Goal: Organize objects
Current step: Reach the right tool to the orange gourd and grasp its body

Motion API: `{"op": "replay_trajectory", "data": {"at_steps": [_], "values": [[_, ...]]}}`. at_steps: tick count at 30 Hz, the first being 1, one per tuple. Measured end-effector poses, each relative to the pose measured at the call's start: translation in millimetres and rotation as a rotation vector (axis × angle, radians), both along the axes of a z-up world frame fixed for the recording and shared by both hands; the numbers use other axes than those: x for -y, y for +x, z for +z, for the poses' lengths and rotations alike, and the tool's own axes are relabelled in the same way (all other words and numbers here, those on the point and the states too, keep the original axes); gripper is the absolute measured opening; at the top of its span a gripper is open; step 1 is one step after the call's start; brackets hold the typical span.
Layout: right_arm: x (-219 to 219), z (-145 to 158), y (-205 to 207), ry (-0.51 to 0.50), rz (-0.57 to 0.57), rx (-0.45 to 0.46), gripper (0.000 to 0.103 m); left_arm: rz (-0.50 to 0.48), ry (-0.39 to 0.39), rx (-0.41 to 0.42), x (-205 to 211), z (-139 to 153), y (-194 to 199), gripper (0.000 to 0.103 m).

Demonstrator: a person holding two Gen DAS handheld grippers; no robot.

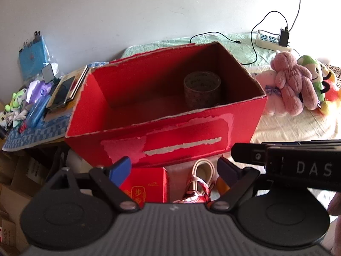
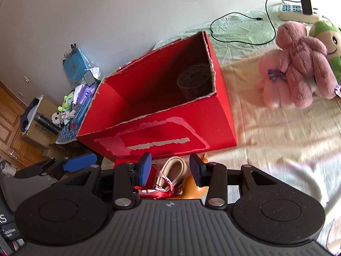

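A: Which step is this?

B: A pick, I judge, not yet made. Both sets of tongs hang over the small heap in front of the red box [image 1: 162,115], which stands on the bed [image 2: 277,140]. The left tongs [image 1: 173,169] are spread wide with nothing between the pads. The right tongs [image 2: 170,170] stand partly apart, also pinching nothing.

A: What lies under them?

B: A looped cream cord [image 2: 173,168], a red-and-white wrapped item [image 1: 195,197] below it, an orange thing [image 2: 195,188] beside it that I cannot name, and a small red carton [image 1: 147,186] at the left. All lie outside the box, just before its front wall.

A: And the next move?

B: Probably lower one pair around the cord, close, then lift over the torn front rim. The cord is limp and touches the wrapped item, so a clean grip calls for care.

A: Counts?

B: One red box, with one roll of tape [image 1: 202,89] inside at its right end. One cord, one small carton. On the bed to the right, two pink plush toys [image 2: 304,64] and at least one green one [image 2: 328,36]. One power strip [image 1: 269,40] with one charger plugged in.
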State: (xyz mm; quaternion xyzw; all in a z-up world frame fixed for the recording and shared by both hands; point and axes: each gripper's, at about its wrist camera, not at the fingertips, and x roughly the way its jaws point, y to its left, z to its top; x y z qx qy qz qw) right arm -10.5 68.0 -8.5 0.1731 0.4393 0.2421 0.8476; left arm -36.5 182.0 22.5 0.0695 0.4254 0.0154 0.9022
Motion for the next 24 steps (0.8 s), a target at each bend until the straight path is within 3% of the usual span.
{"op": "replay_trajectory", "data": {"at_steps": [5,12,19,24], "values": [[3.9,-9.0,3.0,-0.003,-0.018,-0.041,0.043,0.002,-0.024,-0.016,-7.5,-7.2,-1.9,0.090],[7.8,-29.4,11.2,0.008,-0.036,-0.139,0.043,-0.034,-0.141,-0.028,-32.1,-18.3,-15.1,0.085],[6.4,-50.8,17.7,0.035,-0.024,-0.247,0.043,-0.162,-0.253,-0.005,-39.2,-18.4,-32.6,0.074],[8.3,-60.2,20.2,0.050,-0.027,-0.302,0.043,-0.262,-0.356,-0.033,-30.2,-24.2,-34.5,0.071]]}}
